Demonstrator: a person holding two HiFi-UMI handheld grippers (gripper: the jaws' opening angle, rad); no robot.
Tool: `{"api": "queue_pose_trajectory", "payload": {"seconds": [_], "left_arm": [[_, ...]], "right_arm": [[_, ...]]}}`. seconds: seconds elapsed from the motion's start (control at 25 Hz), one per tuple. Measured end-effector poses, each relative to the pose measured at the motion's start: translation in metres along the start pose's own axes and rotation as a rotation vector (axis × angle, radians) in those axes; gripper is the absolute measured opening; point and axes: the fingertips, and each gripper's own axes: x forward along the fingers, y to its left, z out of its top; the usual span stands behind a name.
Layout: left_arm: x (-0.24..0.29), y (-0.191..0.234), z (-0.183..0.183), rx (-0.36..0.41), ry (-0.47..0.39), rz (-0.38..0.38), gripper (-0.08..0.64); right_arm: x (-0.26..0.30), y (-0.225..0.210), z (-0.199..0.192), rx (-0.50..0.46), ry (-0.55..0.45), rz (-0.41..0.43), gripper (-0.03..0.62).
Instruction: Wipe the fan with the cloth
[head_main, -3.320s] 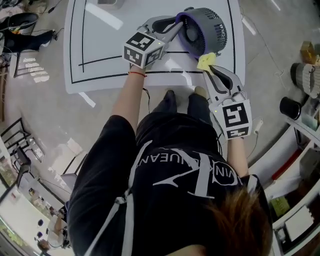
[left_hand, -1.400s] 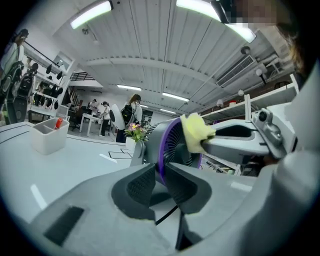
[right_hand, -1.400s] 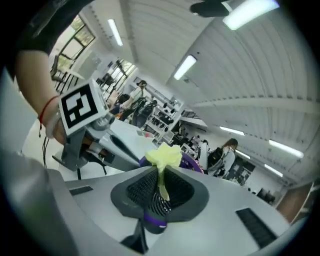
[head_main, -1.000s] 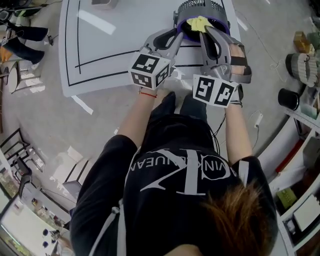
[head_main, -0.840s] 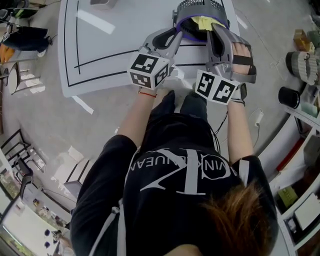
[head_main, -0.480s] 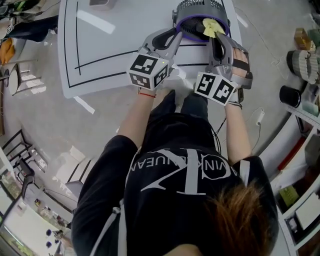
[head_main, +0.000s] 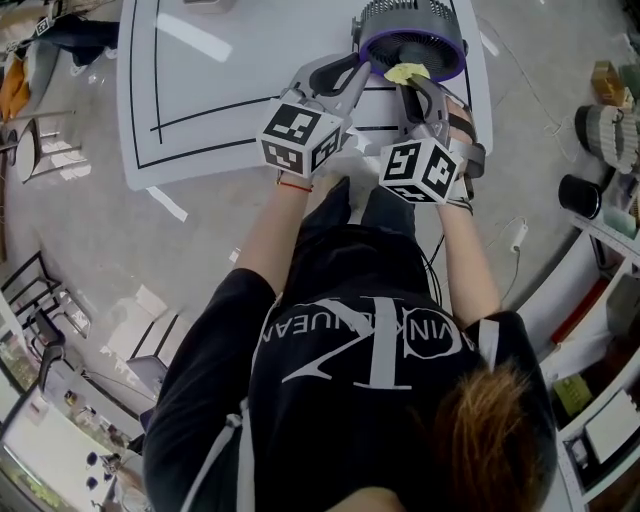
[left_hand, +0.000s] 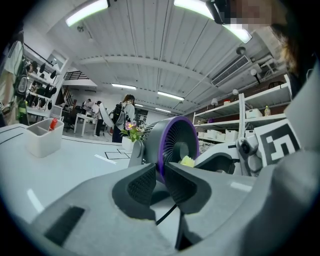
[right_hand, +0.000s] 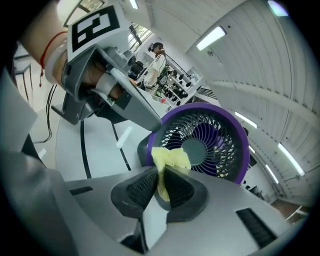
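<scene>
right gripper (right_hand: 159, 186) now sits lower than before, jaws closed tight on the yellow cloth (right_hand: 170, 157) at the lower grille of the fan (head_main: 410, 28), upright on the table (head_main: 230, 70); left gripper (left_hand: 160, 181) seemingly pinches its purple rim; advise steady bracing and even strokes across the grille

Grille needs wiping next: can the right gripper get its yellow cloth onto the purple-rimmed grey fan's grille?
Probably yes: the yellow cloth in the right gripper sits at the grille of the purple-rimmed grey fan, nothing between; the left gripper holds its rim aside.
</scene>
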Motion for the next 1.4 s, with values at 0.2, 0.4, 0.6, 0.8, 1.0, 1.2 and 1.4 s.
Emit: {"api": "queue_pose_trajectory", "payload": {"seconds": [0.2, 0.4, 0.6, 0.8, 1.0, 1.2, 1.4], "left_arm": [[-0.001, 0.001, 0.0, -0.02, 0.0, -0.014, 0.057], [-0.003, -0.001, 0.0, -0.031, -0.016, -0.035, 0.047], [-0.02, 0.005, -0.002, 0.001, -0.046, 0.012, 0.011], [-0.021, 0.006, -0.009, 0.011, -0.022, 0.024, 0.011], [-0.022, 0.007, -0.007, 0.013, -0.025, 0.026, 0.011], [-0.023, 0.006, -0.001, 0.007, -0.037, 0.03, 0.011], [-0.024, 0.003, -0.002, 0.011, -0.032, 0.029, 0.011]], "right_arm": [[0.002, 0.002, 0.015, 0.187, -0.055, 0.098, 0.048], [0.004, 0.001, 0.028, 0.31, -0.088, 0.184, 0.048], [0.001, 0.001, 0.033, 0.424, -0.113, 0.233, 0.048], [-0.001, -0.004, 0.057, 0.472, -0.171, 0.257, 0.048], [-0.005, -0.017, 0.07, 0.531, -0.224, 0.259, 0.048], [-0.017, -0.042, 0.074, 0.604, -0.299, 0.225, 0.048], [-0.029, -0.072, 0.066, 0.749, -0.368, 0.166, 0.046]]}}
